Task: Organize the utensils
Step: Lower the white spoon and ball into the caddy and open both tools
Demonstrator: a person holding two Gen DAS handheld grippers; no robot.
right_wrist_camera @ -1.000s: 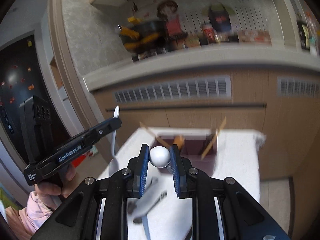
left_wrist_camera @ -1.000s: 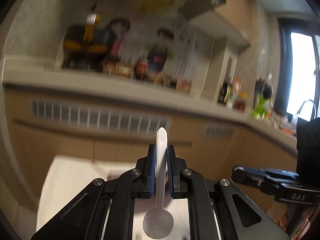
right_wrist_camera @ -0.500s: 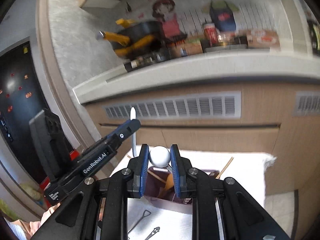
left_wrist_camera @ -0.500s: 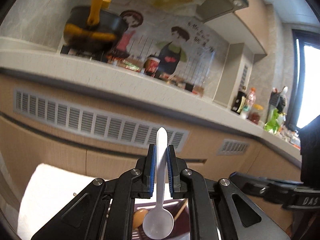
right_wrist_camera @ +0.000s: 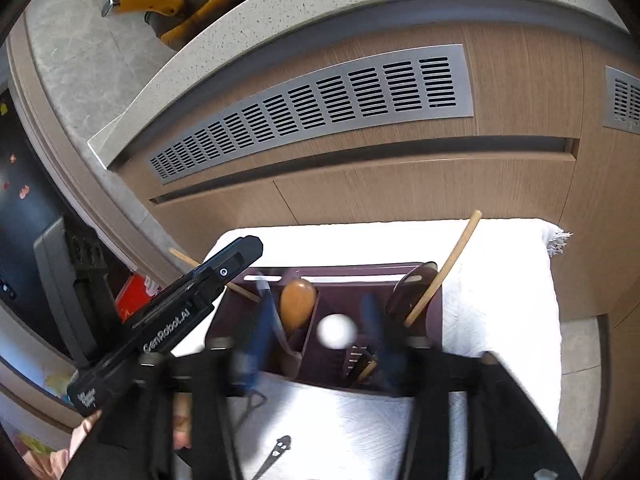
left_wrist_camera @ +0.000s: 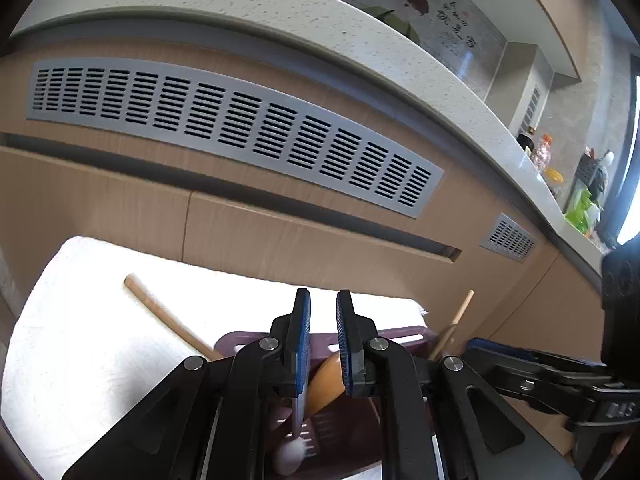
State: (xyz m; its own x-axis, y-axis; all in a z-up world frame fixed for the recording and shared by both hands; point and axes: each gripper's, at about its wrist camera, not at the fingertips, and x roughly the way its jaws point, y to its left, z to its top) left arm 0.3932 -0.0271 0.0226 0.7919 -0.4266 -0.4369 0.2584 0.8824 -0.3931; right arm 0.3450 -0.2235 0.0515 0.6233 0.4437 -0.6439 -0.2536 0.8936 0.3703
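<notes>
A dark purple utensil caddy (left_wrist_camera: pixel 400 334) (right_wrist_camera: pixel 340 270) stands on a white cloth (left_wrist_camera: pixel 100 340) (right_wrist_camera: pixel 500 280). My left gripper (left_wrist_camera: pixel 323 320) hangs over it with its jaws opening. The white plastic spoon (left_wrist_camera: pixel 290 456) has slid down from between the pads into the caddy, with its bowl low. My right gripper (right_wrist_camera: pixel 316 338), blurred, is also opening. A white round utensil end (right_wrist_camera: pixel 336 330) sits loose between its fingers, above a caddy compartment. A wooden spoon (left_wrist_camera: pixel 326 380) (right_wrist_camera: pixel 298 302) stands in the caddy.
Wooden handles (left_wrist_camera: pixel 160 312) (right_wrist_camera: pixel 444 272) and a dark spoon (right_wrist_camera: pixel 412 284) lean out of the caddy. Black metal utensils (right_wrist_camera: pixel 280 448) lie on the cloth in front. A wooden cabinet front with a grey vent (left_wrist_camera: pixel 240 128) (right_wrist_camera: pixel 320 96) rises close behind.
Both grippers came down and forward over the caddy. The left jaws parted and the white spoon dropped low. The right jaws spread wide off the white round end.
</notes>
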